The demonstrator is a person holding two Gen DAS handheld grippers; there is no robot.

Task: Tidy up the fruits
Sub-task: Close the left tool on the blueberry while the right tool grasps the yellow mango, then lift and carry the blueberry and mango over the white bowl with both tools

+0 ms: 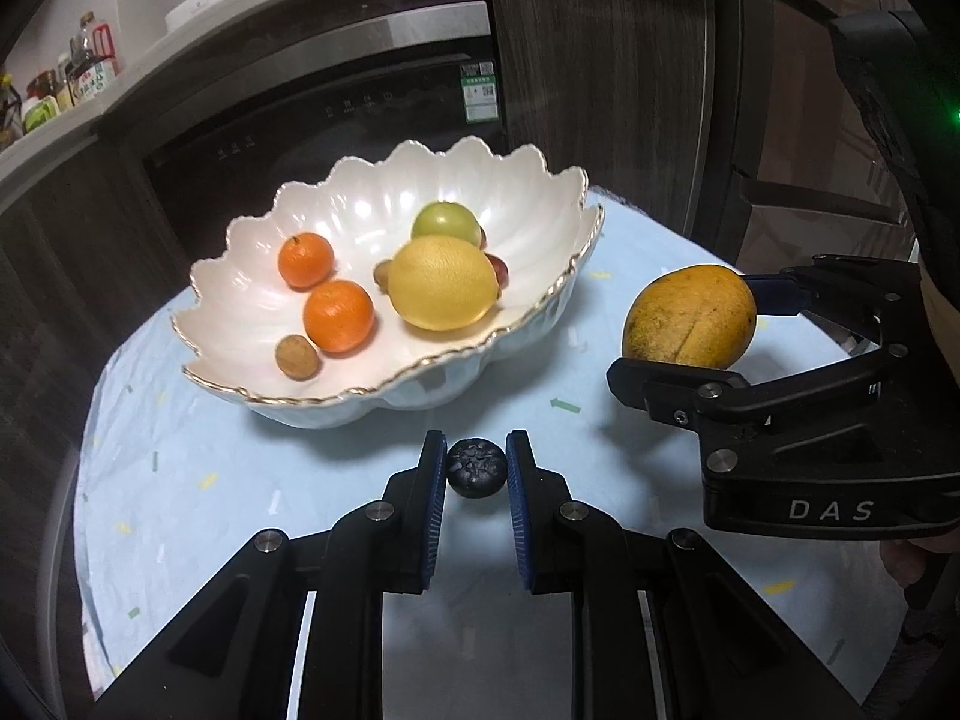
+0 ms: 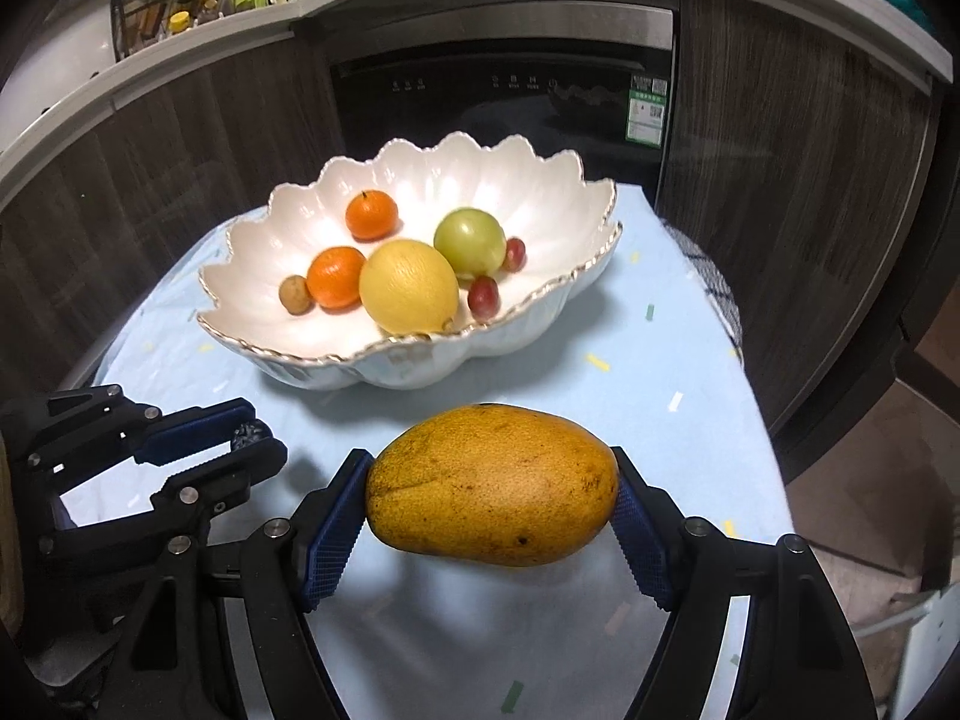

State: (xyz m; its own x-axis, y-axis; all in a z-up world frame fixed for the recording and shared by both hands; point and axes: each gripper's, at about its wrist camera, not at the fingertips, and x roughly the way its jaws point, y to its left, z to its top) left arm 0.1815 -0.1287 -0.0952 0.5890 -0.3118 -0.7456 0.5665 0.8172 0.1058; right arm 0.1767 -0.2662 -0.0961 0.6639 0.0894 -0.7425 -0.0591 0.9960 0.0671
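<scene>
Jaws clamp mango [image 2: 492, 483], dark fruit [image 1: 476, 469]

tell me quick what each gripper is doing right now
Left gripper: shut on the small dark fruit.
Right gripper: shut on the mango, pads at both ends.

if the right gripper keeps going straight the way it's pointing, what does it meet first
Probably the near rim of the white bowl, or the tablecloth just before it; depth is unclear. The right gripper is shut on the mango.

glossy pearly ceramic bowl [image 1: 420, 192] with gilt rim, creased matt tablecloth [image 1: 240, 480], speckled matt mango [image 2: 492, 483], wood-grain cabinets [image 2: 780, 180]
</scene>
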